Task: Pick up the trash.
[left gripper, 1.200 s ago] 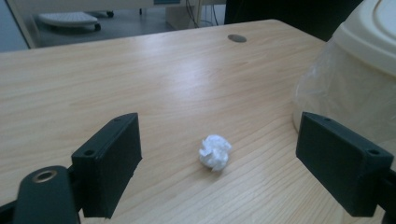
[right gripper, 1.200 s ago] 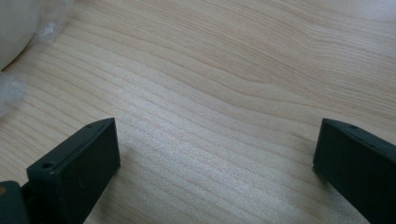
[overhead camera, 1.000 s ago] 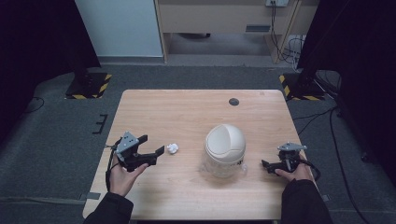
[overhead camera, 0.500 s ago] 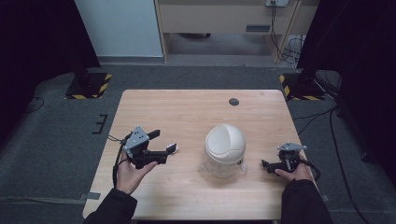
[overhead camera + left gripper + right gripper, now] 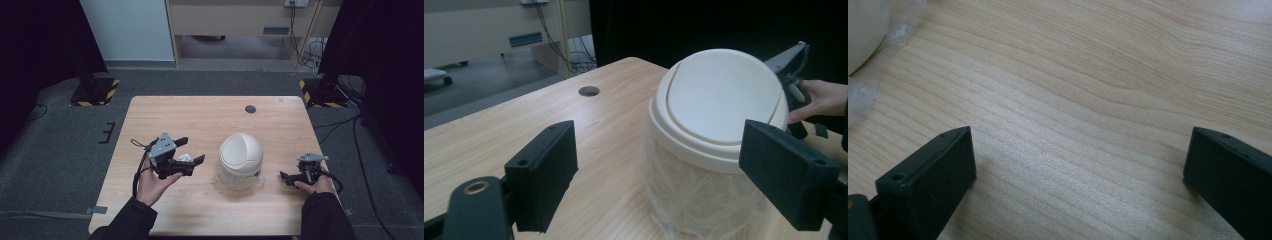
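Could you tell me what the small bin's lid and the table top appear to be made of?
The bin's lid looks like matte cream plastic: smooth, moulded dome with a flap seam. The table top looks like pale wood or wood-look laminate, with visible grain lines.

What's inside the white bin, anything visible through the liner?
Contents cannot be seen. The domed swing lid caps the white bin and hides the inside. Below it, only crinkled clear plastic liner shows, too cloudy to tell if anything is inside.

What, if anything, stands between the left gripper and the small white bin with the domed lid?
Nothing visible. Bare table lies between the open left gripper and the bin; the crumpled white wad lies beside the gripper.
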The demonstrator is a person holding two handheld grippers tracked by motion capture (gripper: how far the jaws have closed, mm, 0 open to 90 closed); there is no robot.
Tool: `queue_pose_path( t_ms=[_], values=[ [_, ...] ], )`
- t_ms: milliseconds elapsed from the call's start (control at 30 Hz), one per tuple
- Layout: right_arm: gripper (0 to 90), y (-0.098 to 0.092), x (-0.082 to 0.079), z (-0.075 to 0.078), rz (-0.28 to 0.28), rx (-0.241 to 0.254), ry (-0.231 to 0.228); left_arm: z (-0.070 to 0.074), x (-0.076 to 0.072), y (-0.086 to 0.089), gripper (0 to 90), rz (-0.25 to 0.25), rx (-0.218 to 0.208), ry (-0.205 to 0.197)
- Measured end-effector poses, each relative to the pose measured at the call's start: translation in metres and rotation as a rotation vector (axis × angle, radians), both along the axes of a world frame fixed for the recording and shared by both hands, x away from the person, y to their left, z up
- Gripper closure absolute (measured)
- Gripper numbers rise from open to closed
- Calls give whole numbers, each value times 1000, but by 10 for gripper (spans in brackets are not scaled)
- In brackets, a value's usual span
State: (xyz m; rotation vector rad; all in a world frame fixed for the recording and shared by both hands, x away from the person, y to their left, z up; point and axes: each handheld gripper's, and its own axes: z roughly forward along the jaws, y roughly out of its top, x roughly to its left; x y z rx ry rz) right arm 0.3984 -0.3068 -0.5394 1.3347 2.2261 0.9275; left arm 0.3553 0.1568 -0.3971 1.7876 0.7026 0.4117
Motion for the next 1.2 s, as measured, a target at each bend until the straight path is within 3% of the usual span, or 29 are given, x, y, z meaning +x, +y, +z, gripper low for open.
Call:
queue_pose_path(
  t_ms=[867, 1200],
  values=[
    [6, 1, 0, 0, 6, 0, -1, -1, 2, -71, 163, -170, 42, 24],
    [6, 1, 0, 0, 11, -2, -1, -8, 2, -90, 168, -202, 76, 38]
  ],
)
